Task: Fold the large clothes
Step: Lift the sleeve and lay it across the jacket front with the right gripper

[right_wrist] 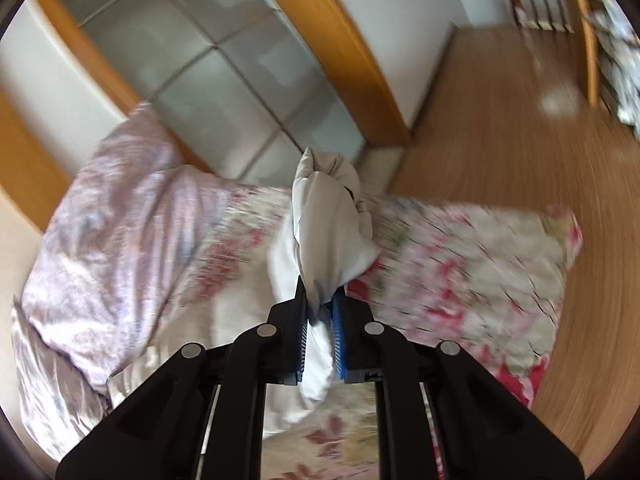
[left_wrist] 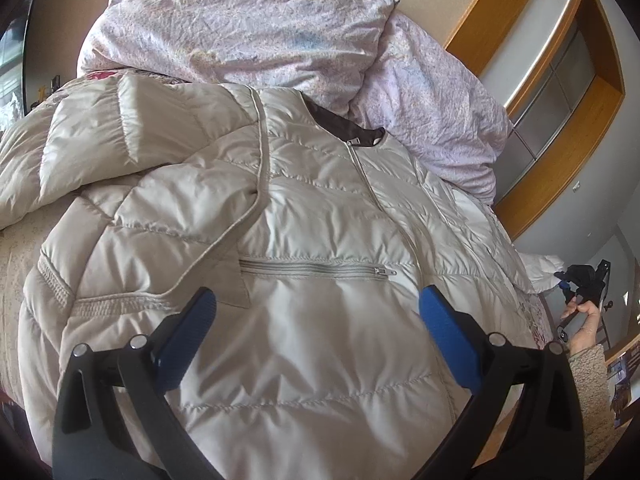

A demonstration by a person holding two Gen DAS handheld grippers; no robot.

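The right tool [right_wrist: 320,312] is closed on a bunched end of the jacket [left_wrist: 312,208], most likely a sleeve cuff; pale cloth fills the gap between its blue pads [right_wrist: 339,332] and stands up beyond them. The left tool [left_wrist: 316,308] is open, jaws wide apart, and hovers over the lower front of the jacket, just below the pocket zip [left_wrist: 316,269]. Nothing is between its pads.

The jacket lies front up on the bed [right_wrist: 472,256], zip closed, collar toward the crumpled duvet [left_wrist: 248,28].

Progress, as judged:
- One sleeve [left_wrist: 132,148] is already laid across the chest, left of the pocket zip.
- The other side is gripped and lifted clear of the bed, not yet laid over.
- The fold of the body from hem to collar is not yet done.

Clearances:
- The duvet touches the collar end of the jacket; room there is tight.
- On the gripped side, the jacket reaches near the bed edge, with open wood floor [right_wrist: 520,112] beyond.
- The wardrobe [right_wrist: 224,80] stands past the duvet, well apart from the jacket.
- A hand [left_wrist: 584,312] holds the right tool beside that bed edge.
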